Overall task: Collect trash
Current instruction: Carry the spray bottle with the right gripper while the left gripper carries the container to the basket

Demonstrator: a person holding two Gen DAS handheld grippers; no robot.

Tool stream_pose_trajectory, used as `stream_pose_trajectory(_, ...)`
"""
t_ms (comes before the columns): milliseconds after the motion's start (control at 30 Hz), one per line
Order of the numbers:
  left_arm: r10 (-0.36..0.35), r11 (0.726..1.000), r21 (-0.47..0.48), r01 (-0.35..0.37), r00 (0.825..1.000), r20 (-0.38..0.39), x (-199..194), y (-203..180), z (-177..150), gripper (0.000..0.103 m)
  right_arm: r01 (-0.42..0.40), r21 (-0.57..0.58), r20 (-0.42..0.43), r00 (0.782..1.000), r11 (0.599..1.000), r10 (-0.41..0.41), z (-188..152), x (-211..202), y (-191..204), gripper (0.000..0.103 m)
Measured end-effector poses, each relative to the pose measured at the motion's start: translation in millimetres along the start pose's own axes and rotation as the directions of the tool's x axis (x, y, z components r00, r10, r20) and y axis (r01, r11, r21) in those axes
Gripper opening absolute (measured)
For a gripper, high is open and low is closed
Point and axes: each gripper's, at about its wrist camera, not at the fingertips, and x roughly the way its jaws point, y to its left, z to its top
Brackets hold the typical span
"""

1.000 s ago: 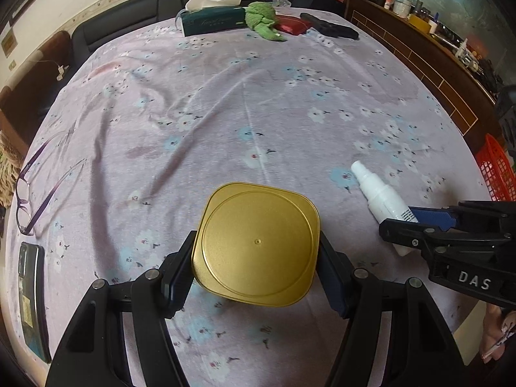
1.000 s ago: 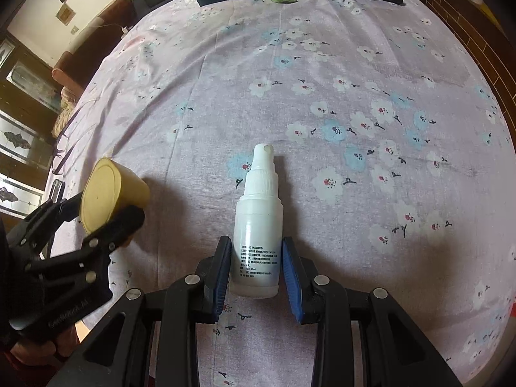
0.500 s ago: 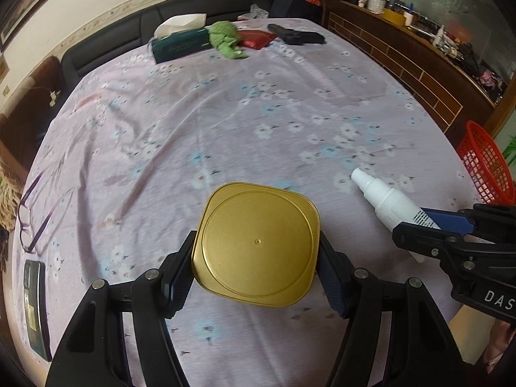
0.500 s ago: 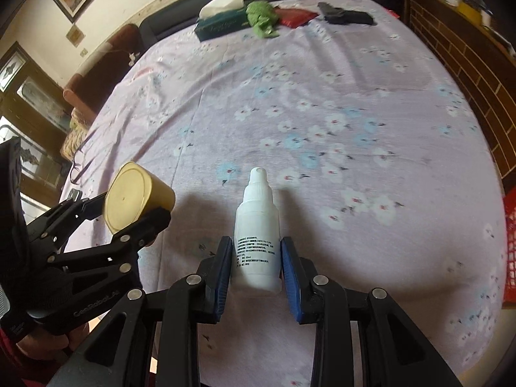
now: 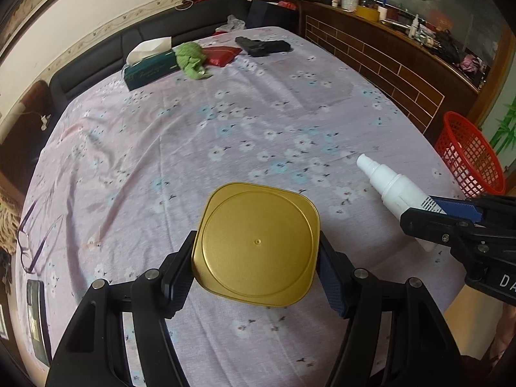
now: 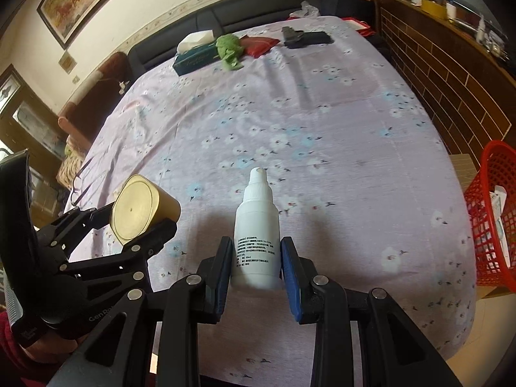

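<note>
My left gripper (image 5: 256,269) is shut on a gold square tin (image 5: 256,243), held above the flowered tablecloth (image 5: 225,122); the same gold tin (image 6: 140,208) shows at the left of the right wrist view. My right gripper (image 6: 256,266) is shut on a white spray bottle (image 6: 256,238), nozzle pointing away from me, lifted off the cloth. In the left wrist view the white spray bottle (image 5: 391,188) sticks out of the right gripper at the right edge. A red mesh basket (image 6: 493,213) stands beyond the table's right edge, with some paper in it.
At the table's far end lie a green tissue box (image 5: 150,67), a green cloth (image 5: 192,59), a red pouch (image 5: 222,54) and a black object (image 5: 262,46). Glasses (image 5: 32,242) and a dark phone (image 5: 37,319) lie at the left edge. A wooden sideboard (image 5: 387,54) runs along the right.
Both grippers have risen and drawn back from the table with the tin and the bottle still held. The red basket has come further into view on the right.
</note>
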Motion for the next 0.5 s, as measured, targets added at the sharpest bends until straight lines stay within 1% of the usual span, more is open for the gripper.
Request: stream_pose_trajectory(500, -0.020, 0.997, 0.076, 0.018, 0.999, 0.031, -6, -40, 20, 0.067, 0.019, 0.062, 0.061, 0.998, 0.998, -0.022, -3, -29, -36, 0.032)
